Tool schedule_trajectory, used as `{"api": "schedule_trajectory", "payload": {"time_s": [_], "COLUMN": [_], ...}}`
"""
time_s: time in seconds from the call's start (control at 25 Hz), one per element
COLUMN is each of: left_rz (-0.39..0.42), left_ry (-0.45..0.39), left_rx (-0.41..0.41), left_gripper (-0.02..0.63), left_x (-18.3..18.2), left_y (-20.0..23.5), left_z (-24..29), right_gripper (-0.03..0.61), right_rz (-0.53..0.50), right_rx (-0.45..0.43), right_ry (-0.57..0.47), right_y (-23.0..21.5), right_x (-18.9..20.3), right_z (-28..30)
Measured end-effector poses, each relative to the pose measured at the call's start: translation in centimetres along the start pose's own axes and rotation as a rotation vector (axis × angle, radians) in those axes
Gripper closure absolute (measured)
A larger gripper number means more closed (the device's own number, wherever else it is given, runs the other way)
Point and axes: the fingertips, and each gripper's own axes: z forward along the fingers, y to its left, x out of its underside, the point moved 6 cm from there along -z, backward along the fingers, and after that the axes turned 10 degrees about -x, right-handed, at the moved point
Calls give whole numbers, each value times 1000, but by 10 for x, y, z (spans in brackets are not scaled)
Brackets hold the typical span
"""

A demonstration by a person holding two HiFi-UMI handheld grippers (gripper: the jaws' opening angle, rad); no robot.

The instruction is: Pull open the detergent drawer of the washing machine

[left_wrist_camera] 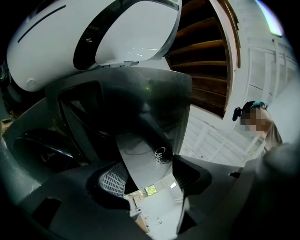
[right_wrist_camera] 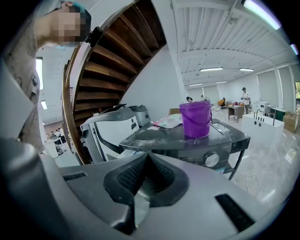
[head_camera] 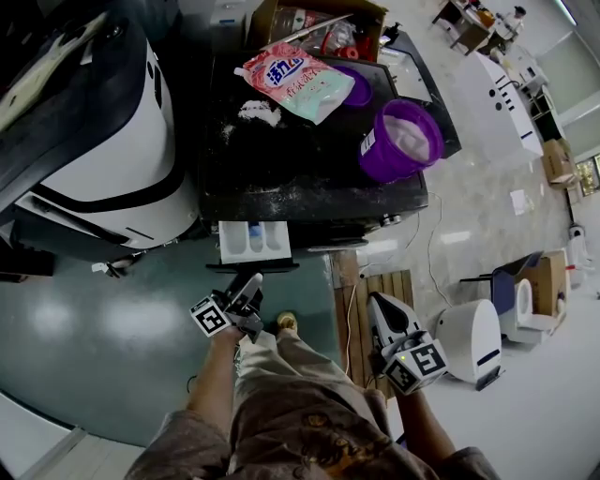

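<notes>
Left gripper [left_wrist_camera: 150, 180] jaws spread wide, nothing pinched. Right gripper [right_wrist_camera: 146, 165] jaws pressed together, empty, idle at 4 o'clock of the left. Detergent drawer [head_camera: 253, 238] is at 12 o'clock of left gripper, near, not touching. It stands out of the washing machine [head_camera: 309, 183] front: white tray, compartments exposed. Pull looks done. Next: probably just back the left gripper clear, or re-grip if more travel is needed.

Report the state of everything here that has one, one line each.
detergent drawer: pulled out, compartments showing.
left gripper: jaws apart, nothing between them.
right gripper: jaws together, empty.
purple bucket: upright, no lid.
detergent bag: lying flat.
cardboard box: flaps open.
washing machine top: dusted with white powder.
</notes>
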Motion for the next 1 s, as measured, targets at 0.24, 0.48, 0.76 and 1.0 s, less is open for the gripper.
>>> {"api": "schedule_trajectory", "payload": {"time_s": [0.24,0.48,0.76,1.0], "left_rz": [-3,8,12,4], "left_ry": [9,18,18,11], "left_rx": [-3,-5,-25,-20], "left_gripper": [304,308,310,311], "left_x": [8,15,23,30], "left_y": [-4,-9,-11,-14], "left_z": [-9,-16,-26,-34], "right_gripper": [574,575,574,574], "right_rz": [-9,-48,-51,-55], "right_rx": [-20,-42,-77,-103], "right_ry": [29,90,96,99], "right_y": [-2,-6,-8,-7], "right_x": [3,6,4,3], "right_z": [5,12,21,26]}}
